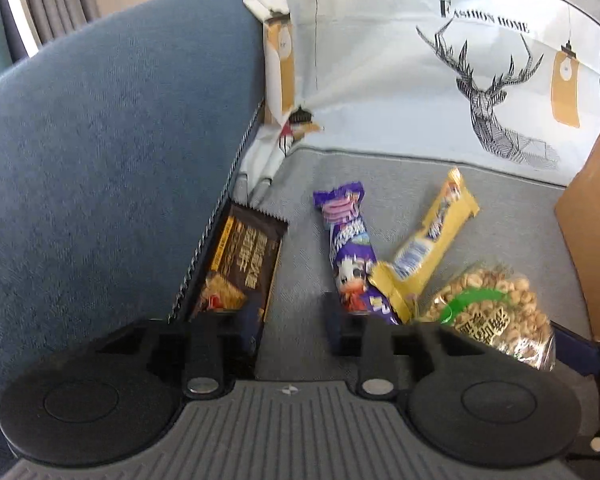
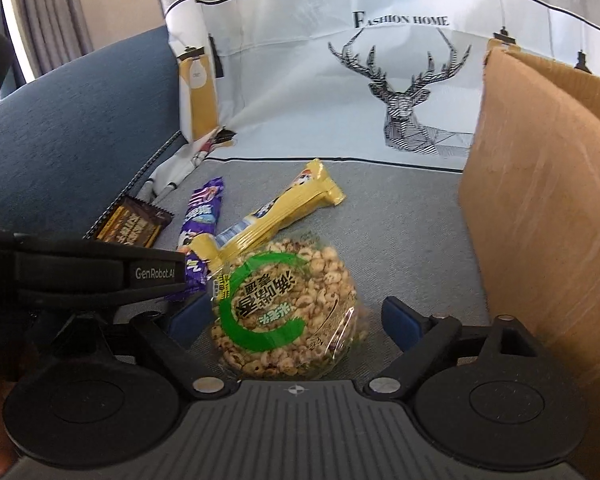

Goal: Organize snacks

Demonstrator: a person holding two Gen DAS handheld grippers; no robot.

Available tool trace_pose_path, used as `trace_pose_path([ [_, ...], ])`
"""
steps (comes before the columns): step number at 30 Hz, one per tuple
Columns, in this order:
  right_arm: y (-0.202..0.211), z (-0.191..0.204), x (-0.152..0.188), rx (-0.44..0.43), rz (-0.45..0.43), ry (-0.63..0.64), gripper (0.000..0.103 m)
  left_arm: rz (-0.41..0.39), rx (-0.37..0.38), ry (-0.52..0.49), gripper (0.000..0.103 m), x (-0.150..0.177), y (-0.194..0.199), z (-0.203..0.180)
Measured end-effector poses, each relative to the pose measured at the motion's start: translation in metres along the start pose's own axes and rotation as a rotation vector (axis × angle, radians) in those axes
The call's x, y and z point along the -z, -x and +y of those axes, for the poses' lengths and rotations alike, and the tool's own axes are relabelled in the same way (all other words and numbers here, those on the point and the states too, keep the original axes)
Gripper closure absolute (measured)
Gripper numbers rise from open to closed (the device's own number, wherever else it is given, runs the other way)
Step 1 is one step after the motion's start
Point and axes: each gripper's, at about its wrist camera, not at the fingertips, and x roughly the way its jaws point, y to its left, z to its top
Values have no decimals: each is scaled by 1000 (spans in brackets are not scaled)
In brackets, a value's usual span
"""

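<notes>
The snacks lie on a grey cloth (image 1: 300,208). A blue cushion (image 1: 100,160) crowds in from nine o'clock, a deer-printed backdrop (image 1: 420,80) stands at twelve, and a cardboard box (image 2: 540,200) walls off three o'clock. The left gripper (image 1: 292,320) has its jaws drawn to a narrow gap with only bare cloth between them, grasping nothing. A dark brown cracker pack (image 1: 240,264) sits at its ten o'clock, wedged against the cushion's zipper (image 1: 220,216) with its near end hidden behind the left finger. At one o'clock a purple bar (image 1: 350,256) has its lower end tucked under a yellow bar (image 1: 432,232). The right gripper (image 2: 292,312) is spread wide, its blue pads (image 2: 188,316) on either side of a round pack of puffed grain (image 2: 288,308) and not pressing it (the left pad looks very close to the wrapper, though contact is hard to judge). The pack's near edge is cut off by the gripper body. Only the right view shows the left tool's black body reaching in from nine o'clock and covering part of the purple bar, and only there is the round pack seen nearly whole. In the left view it is half hidden.
</notes>
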Motion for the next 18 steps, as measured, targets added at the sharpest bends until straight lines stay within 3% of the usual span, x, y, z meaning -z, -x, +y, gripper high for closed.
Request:
trace_pose_path([
  [3, 0, 6, 5, -12, 8, 45, 22, 30, 29, 43, 103, 0, 0, 5],
  [8, 3, 11, 9, -40, 1, 87, 42, 24, 35, 76, 103, -3, 6, 10],
  [10, 5, 12, 9, -49, 0, 87, 77, 11, 23, 96, 103, -4, 10, 13],
  [18, 14, 5, 11, -31, 2, 35, 78, -2, 62, 154, 103, -7, 28, 21],
])
